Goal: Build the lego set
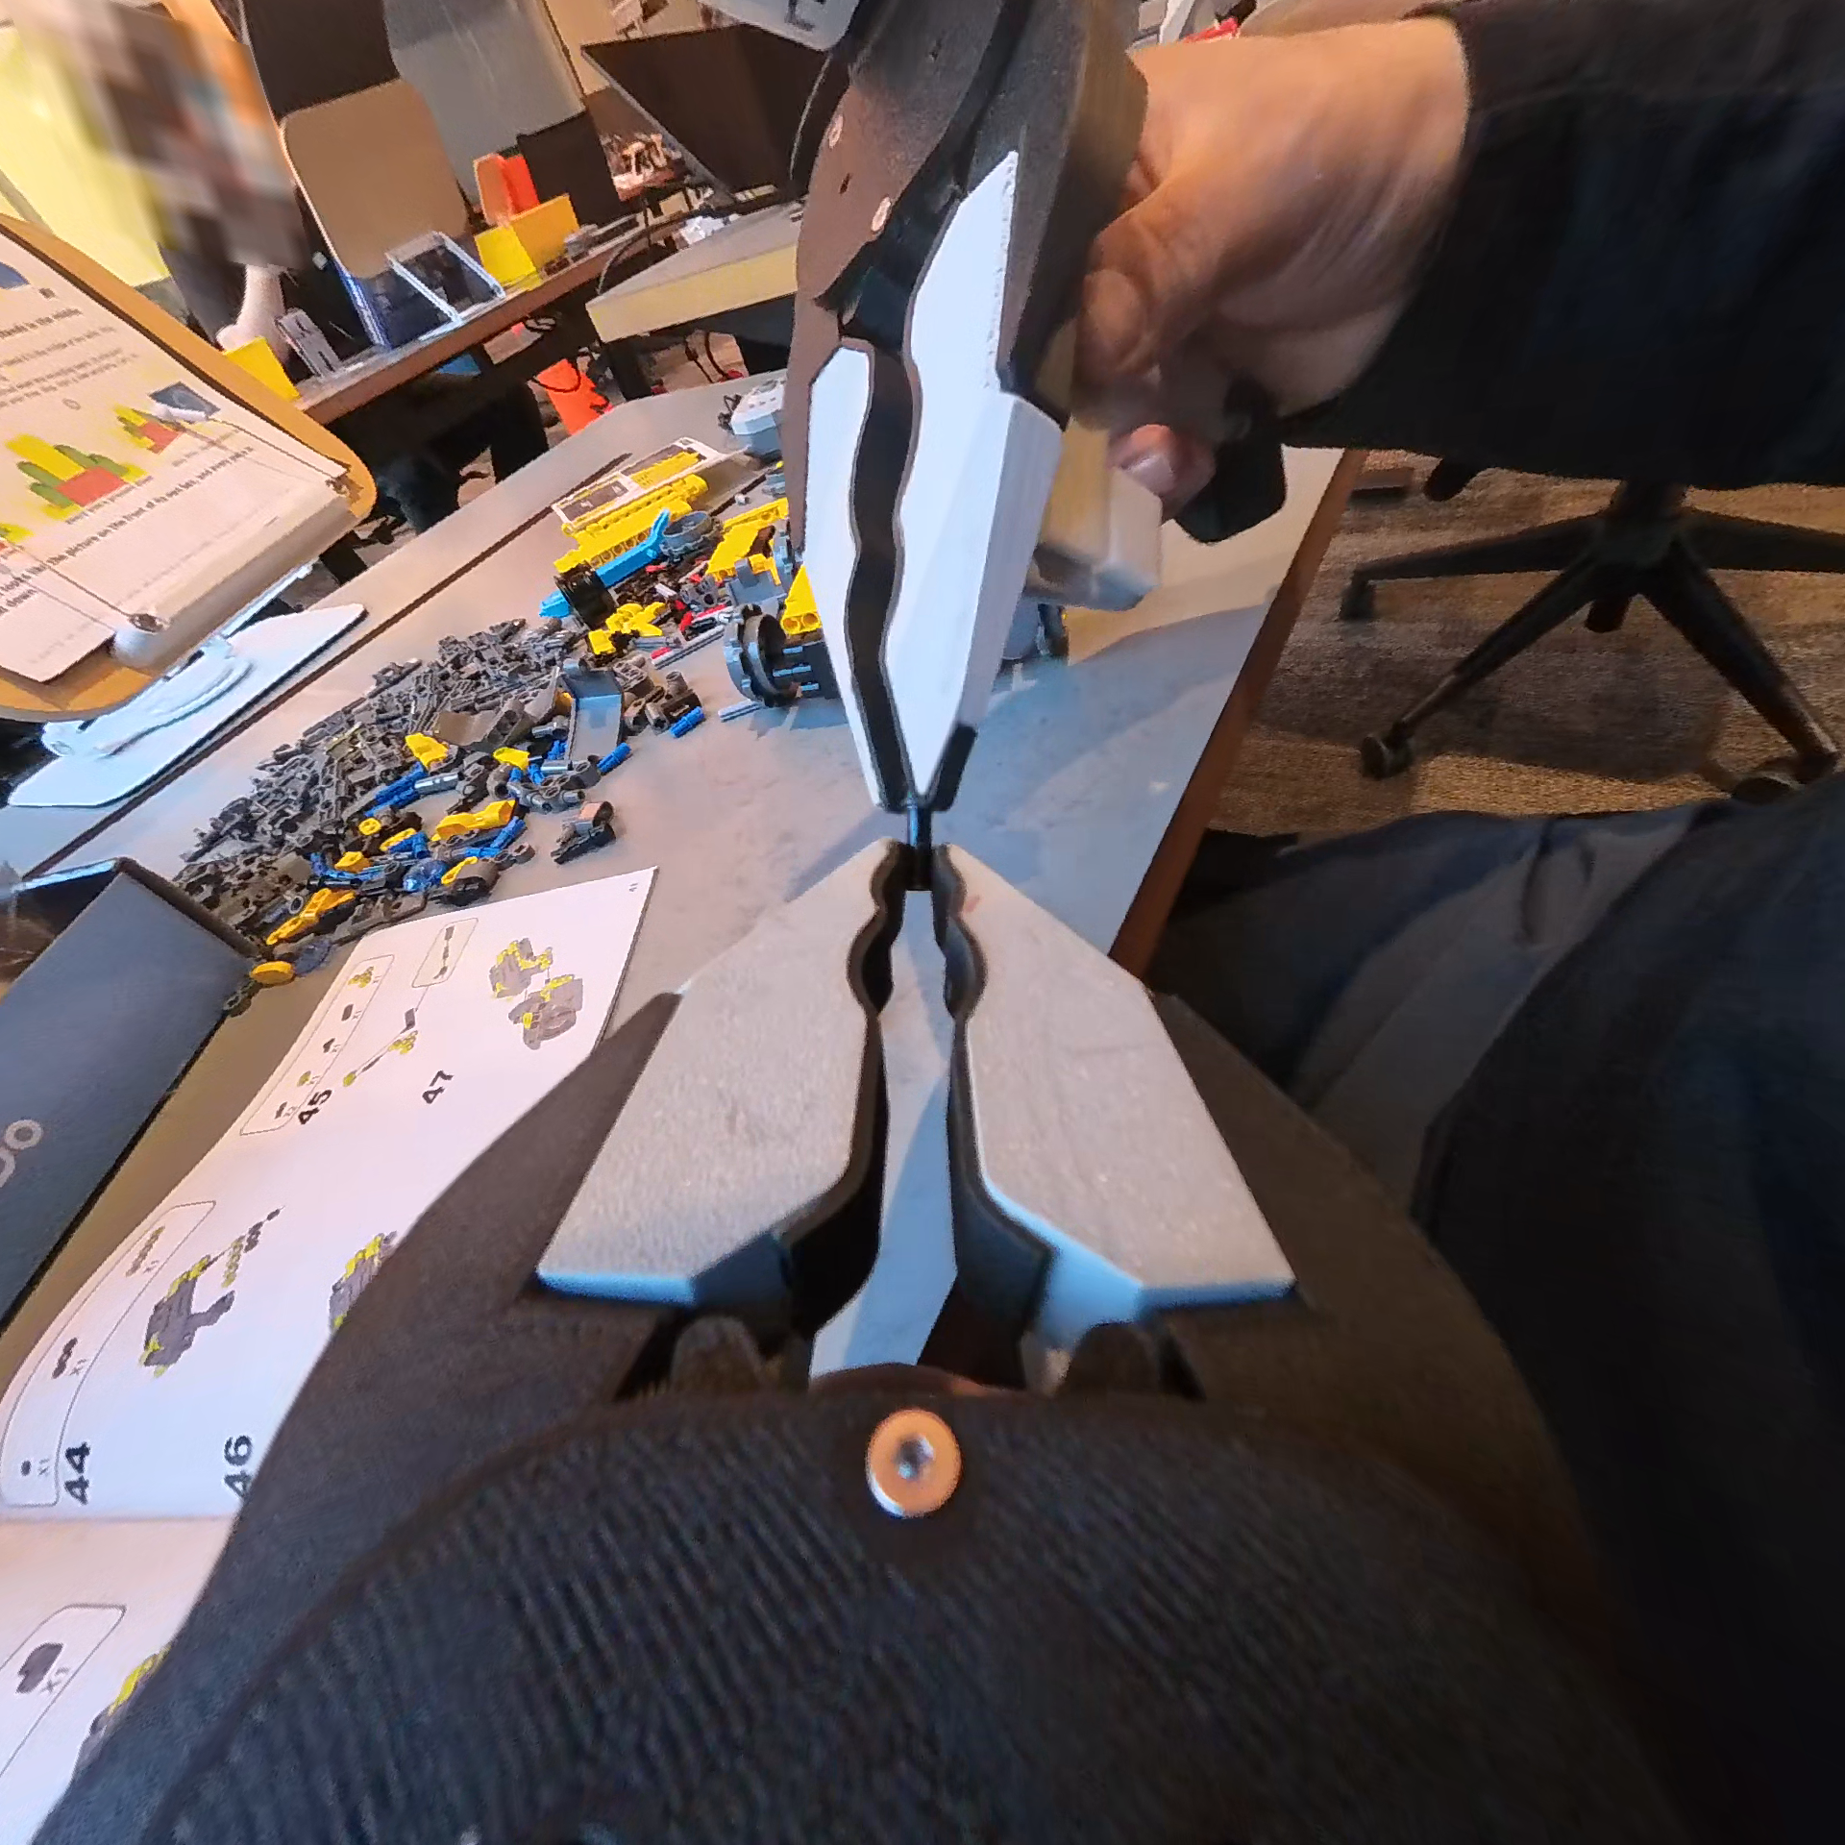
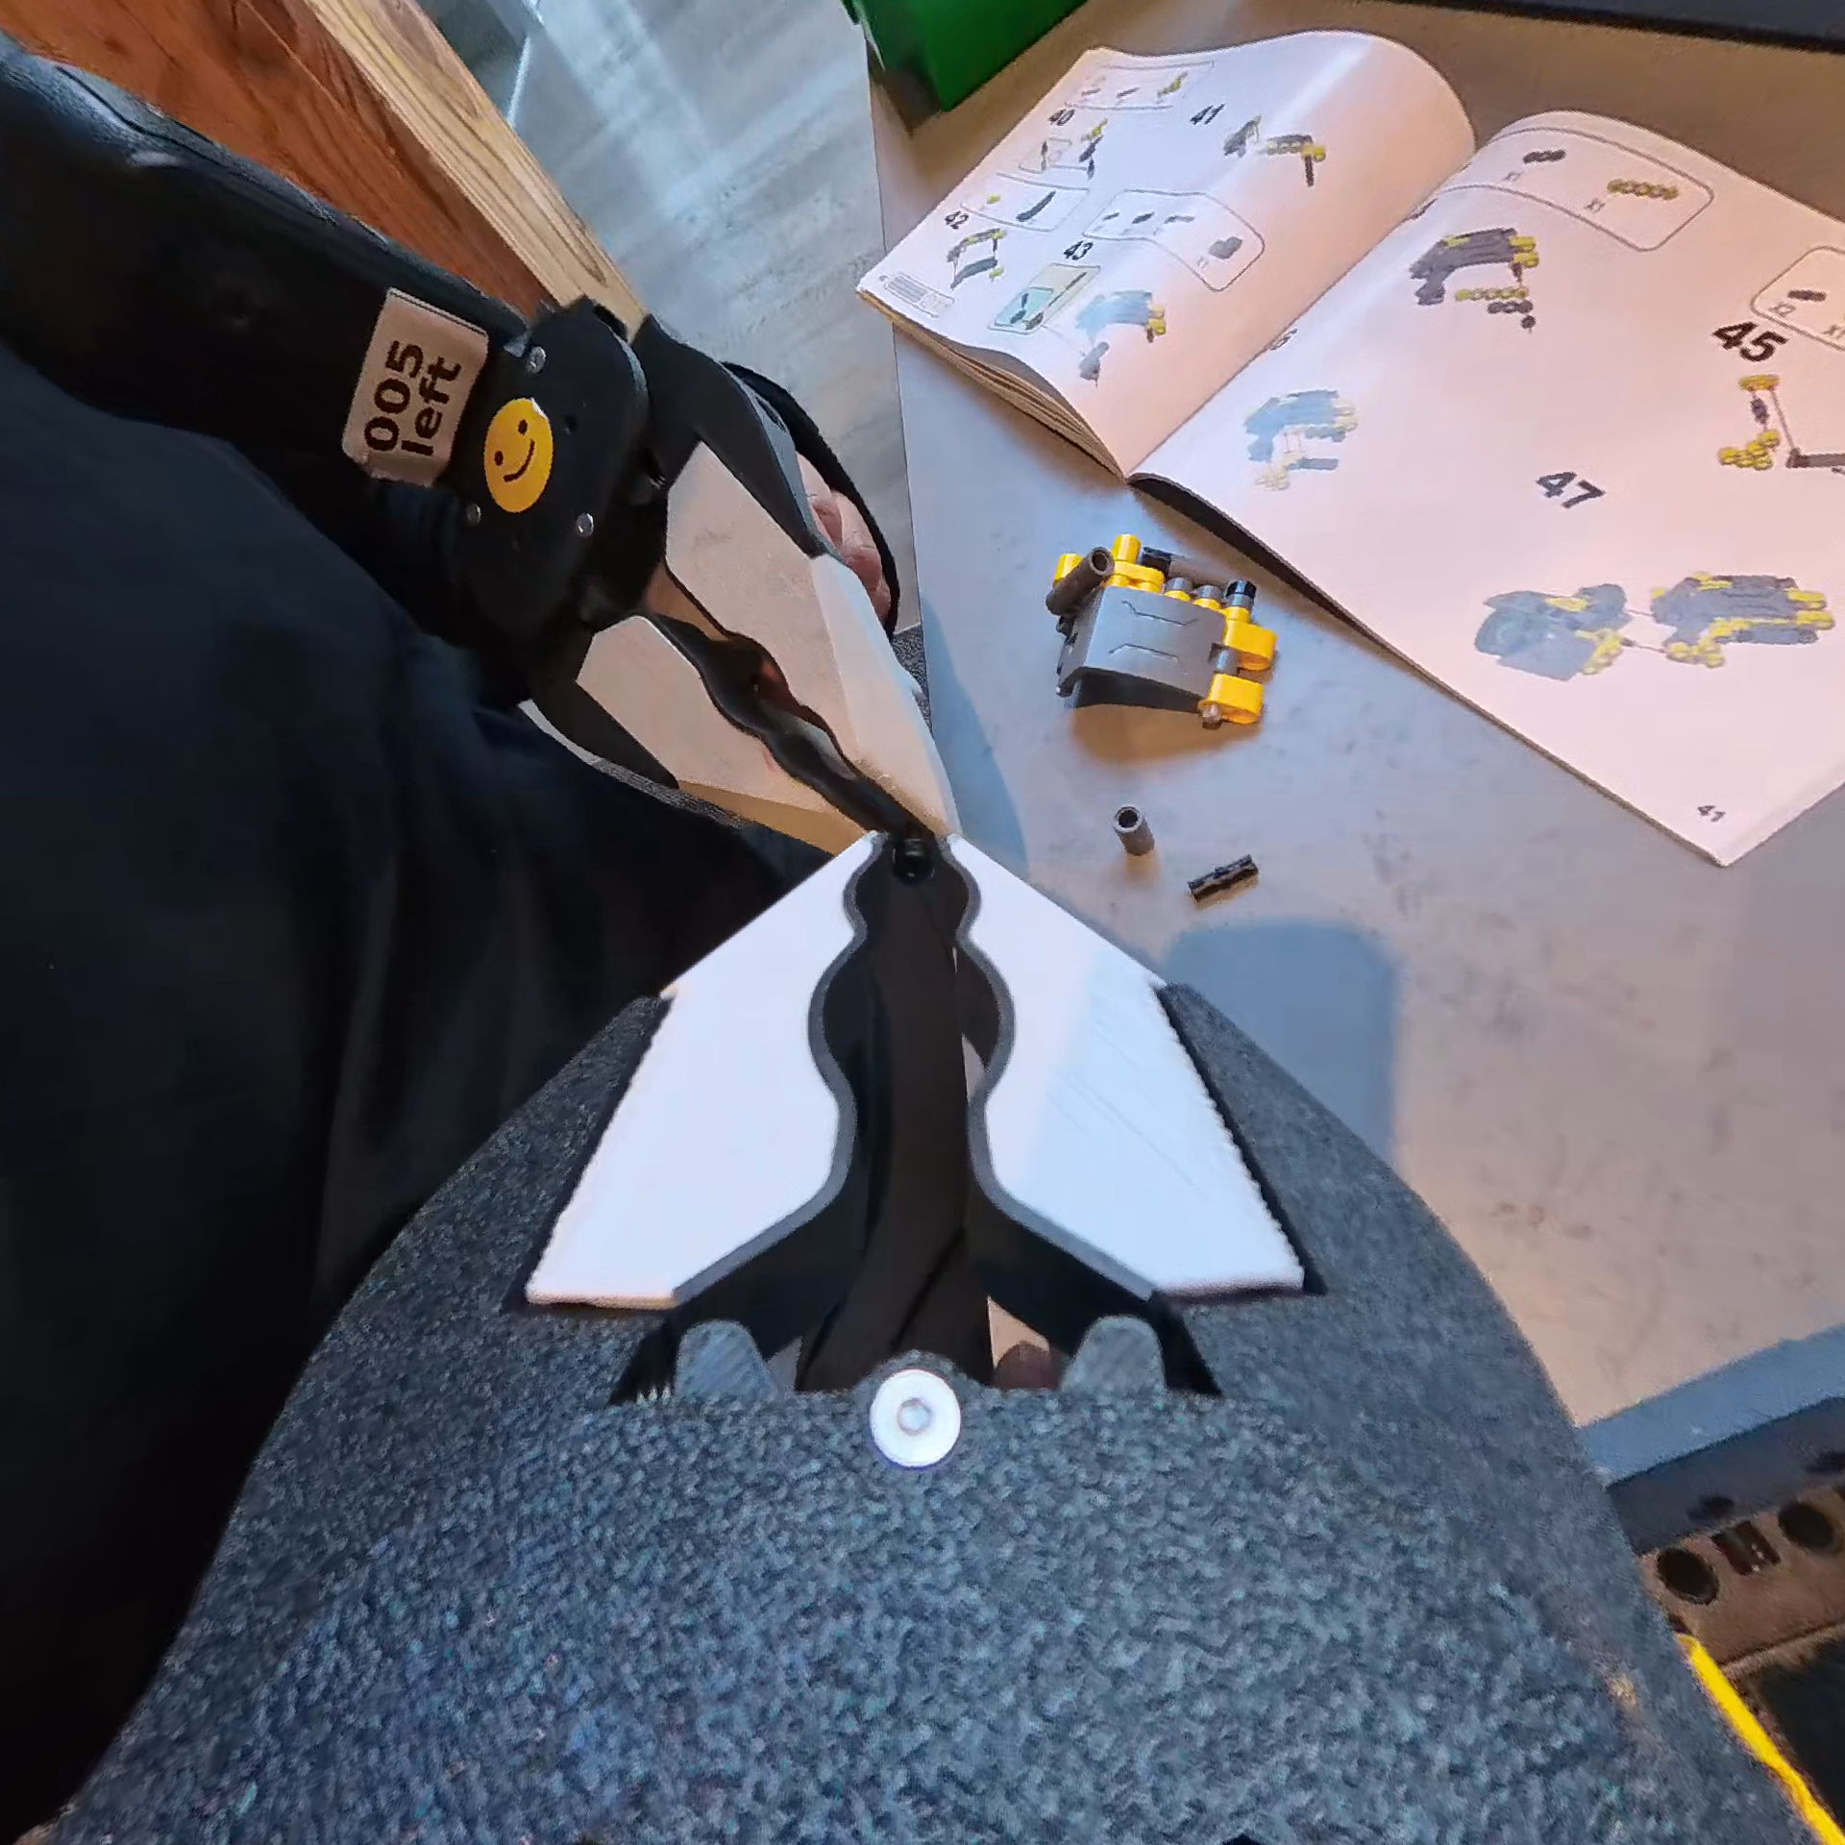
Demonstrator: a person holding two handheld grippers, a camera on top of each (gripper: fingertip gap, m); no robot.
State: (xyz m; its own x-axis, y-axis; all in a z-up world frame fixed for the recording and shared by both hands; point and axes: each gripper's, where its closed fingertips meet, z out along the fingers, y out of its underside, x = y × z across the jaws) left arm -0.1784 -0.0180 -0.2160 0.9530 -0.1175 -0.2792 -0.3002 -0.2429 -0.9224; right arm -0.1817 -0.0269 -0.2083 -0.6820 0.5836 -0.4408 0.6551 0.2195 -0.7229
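My left gripper (image 1: 914, 867) and my right gripper (image 1: 914, 796) meet tip to tip in the air over the table's near edge. Both are shut on one small black pin (image 1: 917, 834), the left from below and the right from above. A hand (image 1: 1248, 230) holds the right gripper. In the right wrist view my right gripper (image 2: 911, 849) pinches the same black pin (image 2: 911, 863) end-on. The left gripper (image 2: 902, 821) comes in from the upper left. Only a short piece of the pin shows between the tips.
On the grey table (image 2: 1398, 1098) lie an open instruction booklet (image 2: 1398, 399), a small grey-and-yellow assembly (image 2: 1158, 639), a grey bush (image 2: 1131, 829) and a loose black pin (image 2: 1221, 877). A pile of loose parts (image 1: 449, 779), a black box (image 1: 90, 1048) and an office chair (image 1: 1617, 619) also show.
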